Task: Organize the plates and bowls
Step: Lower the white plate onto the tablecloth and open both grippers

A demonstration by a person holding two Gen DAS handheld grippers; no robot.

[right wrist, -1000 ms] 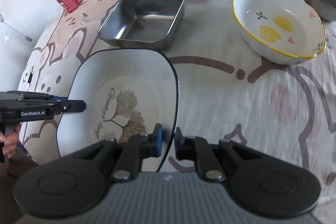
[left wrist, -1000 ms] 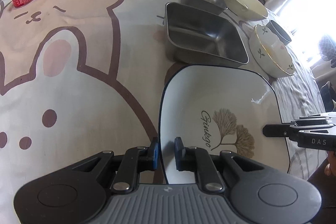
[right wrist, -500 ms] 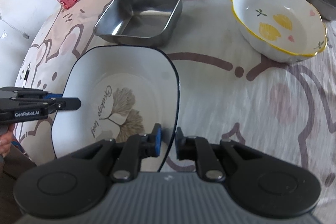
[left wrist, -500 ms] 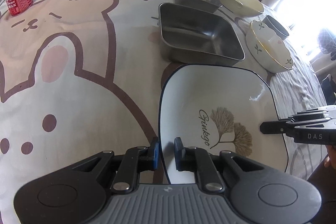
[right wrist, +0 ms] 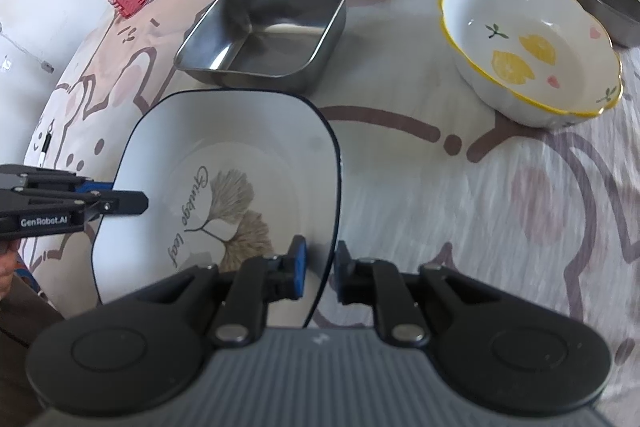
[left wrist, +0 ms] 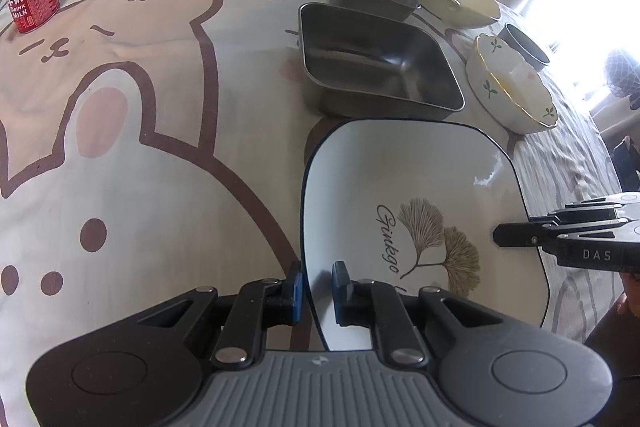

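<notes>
Bunny pictures cover the desk cloth (left wrist: 132, 147). Both grippers hold one big white plate (left wrist: 420, 195), so it stays level. The left gripper (left wrist: 316, 287) has its jaws closed on the rim at 9 o'clock, the right gripper (right wrist: 320, 273) at 3 o'clock. Both point steeply down. At the plate's 12 o'clock sits a metal tray (left wrist: 376, 63); bowls wait beyond.

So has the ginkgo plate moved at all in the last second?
No. The ginkgo plate keeps its far edge lined up against the front wall of the near steel tray just as before, in both views.
</notes>
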